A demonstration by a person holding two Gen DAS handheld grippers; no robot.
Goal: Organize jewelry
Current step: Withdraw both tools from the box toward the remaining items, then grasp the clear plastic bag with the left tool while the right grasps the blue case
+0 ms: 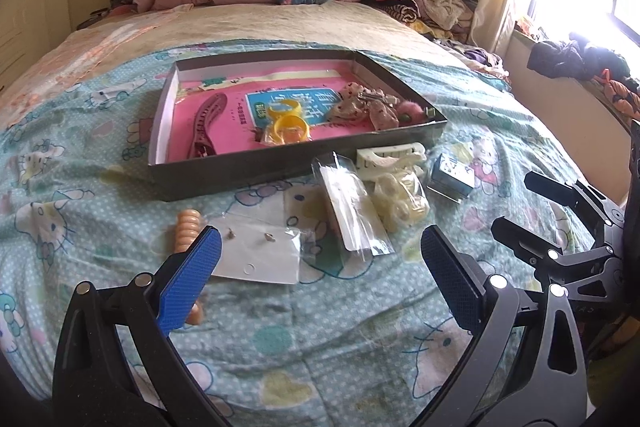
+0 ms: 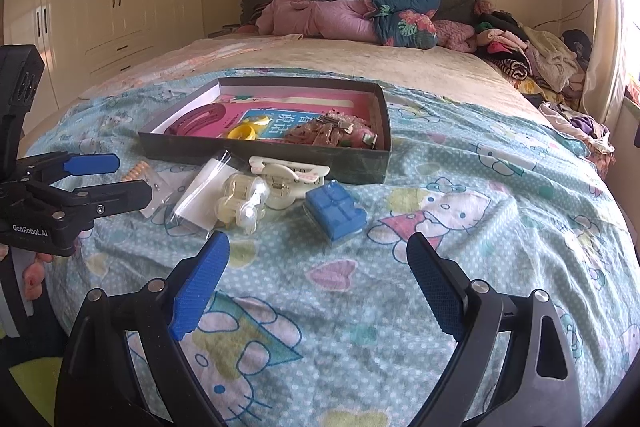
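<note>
- The jewelry lies in two groups on my bed: some pieces inside the shallow dark box (image 1: 224, 183), the rest loose on the cartoon-cat sheet (image 1: 360, 339) just in front of it.
- Inside the box I see a dark red hair clip (image 1: 206, 127) at the left, yellow rings (image 1: 289, 127) in the middle and a dotted fabric bow (image 1: 370, 105) at the right, all lying on a pink printed sheet.
- In front of the box lie a white claw clip (image 1: 390, 157), a cream clip (image 1: 400, 203) touching it, a clear packet (image 1: 350, 203), a blue box (image 2: 336, 213) and an earring card (image 1: 260, 253) with two small studs.
- An orange ribbed piece (image 1: 188, 231) lies beside the card, partly behind my left finger.
- My left gripper (image 1: 320, 267) hangs over the card, its blue pads spread wide and empty.
- My right gripper (image 2: 318, 281) hovers near the blue box, also spread wide, holding nothing.
</note>
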